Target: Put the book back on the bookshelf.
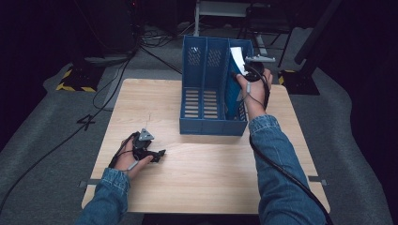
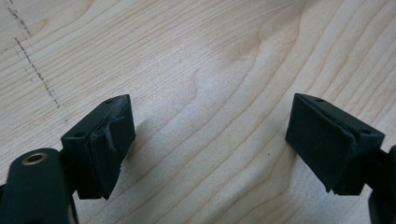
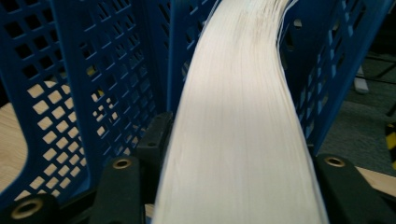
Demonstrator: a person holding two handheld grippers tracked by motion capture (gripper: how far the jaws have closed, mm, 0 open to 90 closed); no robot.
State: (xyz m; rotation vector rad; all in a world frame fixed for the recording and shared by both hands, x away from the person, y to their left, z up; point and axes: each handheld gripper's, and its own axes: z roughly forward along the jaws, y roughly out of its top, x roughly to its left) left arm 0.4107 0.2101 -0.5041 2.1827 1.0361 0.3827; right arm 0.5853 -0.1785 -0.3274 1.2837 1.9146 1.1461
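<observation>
Two grippers are at work, and only one matters right now. The right gripper (image 1: 245, 72) is up at about one o'clock on the table (image 1: 197, 178), reaching into the right-hand slot of the blue file rack (image 1: 206, 101), where a thick book (image 1: 237, 58) stands on end. Its long axis runs nearly upright, leaning a little toward eleven o'clock, with its white page edge (image 3: 238, 135) facing the tongs and bowing away up the slot. In the right gripper view the book lies straight ahead at twelve o'clock, running between the two black jaws, which sit close on either flank of it. They are partly spread; whether the pads press on the covers I cannot tell, since the page block hides the contact.

The left gripper (image 1: 155, 153) rests low on the tabletop at about eight o'clock, well apart from the rack, its jaws spread wide over bare wood (image 2: 210, 93) and holding nothing. The right hand is plainly the nearer one; my guess is the book is being settled into its slot and let go.
</observation>
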